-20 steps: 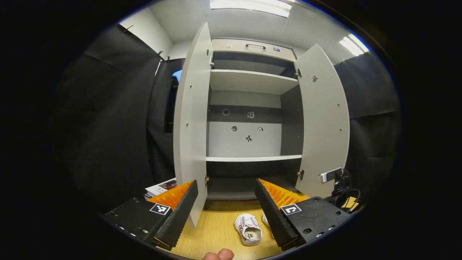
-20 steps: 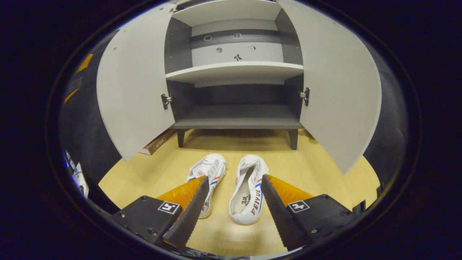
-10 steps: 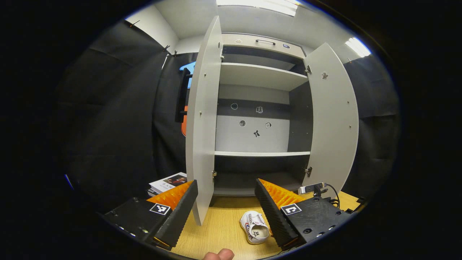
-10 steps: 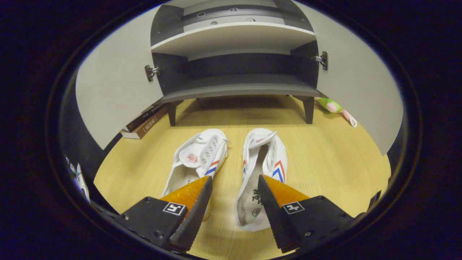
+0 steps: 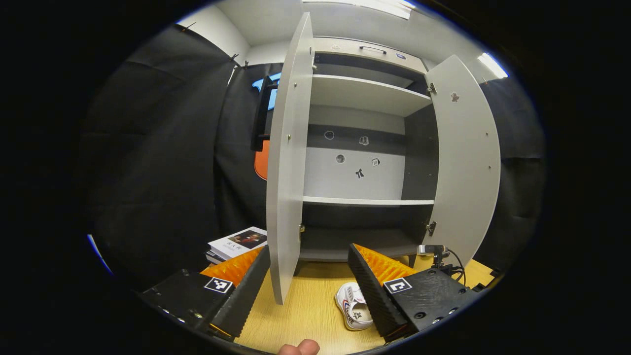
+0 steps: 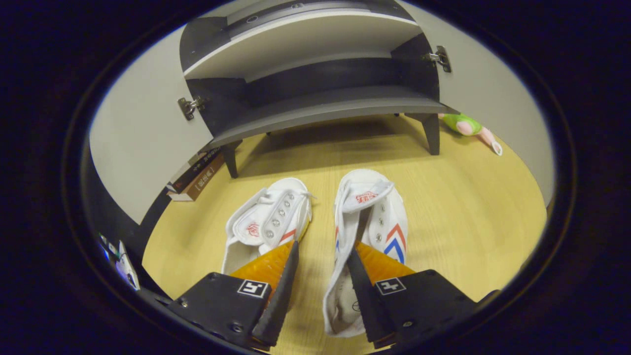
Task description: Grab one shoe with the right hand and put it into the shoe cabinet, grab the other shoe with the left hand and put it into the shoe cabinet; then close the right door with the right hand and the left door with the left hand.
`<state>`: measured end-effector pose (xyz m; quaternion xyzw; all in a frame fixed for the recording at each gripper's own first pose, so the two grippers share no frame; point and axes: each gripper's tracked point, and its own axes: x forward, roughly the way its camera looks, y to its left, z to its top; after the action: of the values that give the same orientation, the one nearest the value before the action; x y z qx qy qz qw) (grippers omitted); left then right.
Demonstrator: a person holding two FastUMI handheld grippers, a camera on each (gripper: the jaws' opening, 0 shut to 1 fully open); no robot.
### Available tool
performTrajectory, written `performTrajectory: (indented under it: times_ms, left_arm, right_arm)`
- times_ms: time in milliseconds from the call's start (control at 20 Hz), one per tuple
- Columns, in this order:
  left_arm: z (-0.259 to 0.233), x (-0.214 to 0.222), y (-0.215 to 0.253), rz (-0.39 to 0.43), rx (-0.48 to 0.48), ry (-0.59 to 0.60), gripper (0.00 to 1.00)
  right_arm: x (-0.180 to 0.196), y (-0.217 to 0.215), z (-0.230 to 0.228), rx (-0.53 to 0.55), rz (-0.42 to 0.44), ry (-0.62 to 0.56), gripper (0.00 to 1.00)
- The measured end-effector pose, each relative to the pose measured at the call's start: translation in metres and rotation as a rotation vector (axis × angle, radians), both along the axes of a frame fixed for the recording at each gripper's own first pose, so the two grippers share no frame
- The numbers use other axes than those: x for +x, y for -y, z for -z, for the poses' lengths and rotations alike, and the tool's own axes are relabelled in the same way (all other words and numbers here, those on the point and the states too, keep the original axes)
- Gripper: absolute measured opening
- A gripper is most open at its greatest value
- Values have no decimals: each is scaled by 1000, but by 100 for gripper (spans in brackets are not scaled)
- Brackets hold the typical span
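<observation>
Shoes sit side by side on the wooden floor in front of the shoe cabinet (image 6: 315,106), toes toward it. Since half a second ago the right tool (image 6: 320,291) has come lower and closer: the right shoe (image 6: 367,236) and left shoe (image 6: 268,224) now look larger in the right gripper view, and less of the cabinet's upper shelves shows. Its fingers are spread but narrower than before. One finger (image 6: 362,283) lies over the heel opening of the right shoe; the other (image 6: 283,291) is over the floor strip between the two shoes, beside the left shoe's inner edge. Whether either finger touches a shoe I cannot tell.

A stack of books (image 6: 194,175) lies on the floor by the cabinet's left leg, and a green and pink toy (image 6: 468,128) beyond the right leg.

In the left gripper view the left tool (image 5: 308,291) is spread wide with nothing between its fingers, held high in front of the open cabinet (image 5: 365,148). The view has swung a little: the left door (image 5: 288,158) is seen more edge-on and farther right than before, and the right door (image 5: 468,162) stands open. One shoe (image 5: 352,305) peeks out beside the tool's finger, with the other tool's mount (image 5: 434,251) behind. A fingertip (image 5: 298,348) shows at the bottom edge.
</observation>
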<state>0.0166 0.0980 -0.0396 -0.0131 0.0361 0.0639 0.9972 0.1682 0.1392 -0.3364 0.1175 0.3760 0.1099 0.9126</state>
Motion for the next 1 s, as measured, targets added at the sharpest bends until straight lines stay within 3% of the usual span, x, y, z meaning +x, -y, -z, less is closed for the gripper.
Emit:
performTrajectory:
  times_ms: [50, 100, 150, 350, 400, 450, 500, 550, 700, 750, 800, 1000]
  left_arm:
    - [-1, 3, 3, 6, -4, -2, 95]
    - [2, 5, 5, 12, -5, -5, 95]
    - [3, 6, 7, 17, -4, -4, 95]
    - [4, 8, 16, 33, 5, -11, 95]
    - [5, 8, 16, 32, 8, -12, 95]
    - [5, 6, 16, 31, 11, -14, 95]
    - [7, 7, 16, 31, 12, -17, 95]
    - [7, 7, 16, 30, 12, -19, 95]
    - [9, 5, 17, 29, 9, -28, 95]
    - [10, 5, 17, 29, 10, -30, 95]
    - [10, 5, 18, 29, 12, -31, 95]
    - [8, 4, 21, 31, 18, -22, 95]
  right_arm:
    - [2, 0, 0, 10, 4, -1, 55]
    - [6, 0, 0, 15, 6, 0, 61]
    - [10, -2, 2, 21, 6, -3, 60]
    - [25, 1, 18, -36, 19, -31, 47]
    - [30, 4, 20, -49, 36, -35, 36]
    - [34, 5, 22, -53, 47, -42, 36]
    - [38, 6, 24, -54, 55, -42, 42]
    - [42, 8, 25, -63, 62, -36, 40]
    - [48, 13, 26, -93, 55, -12, 23]
    - [49, 13, 26, -94, 52, 1, 8]
    - [51, 14, 27, -104, 49, 14, 14]
    - [52, 19, 18, -127, 49, 71, 4]
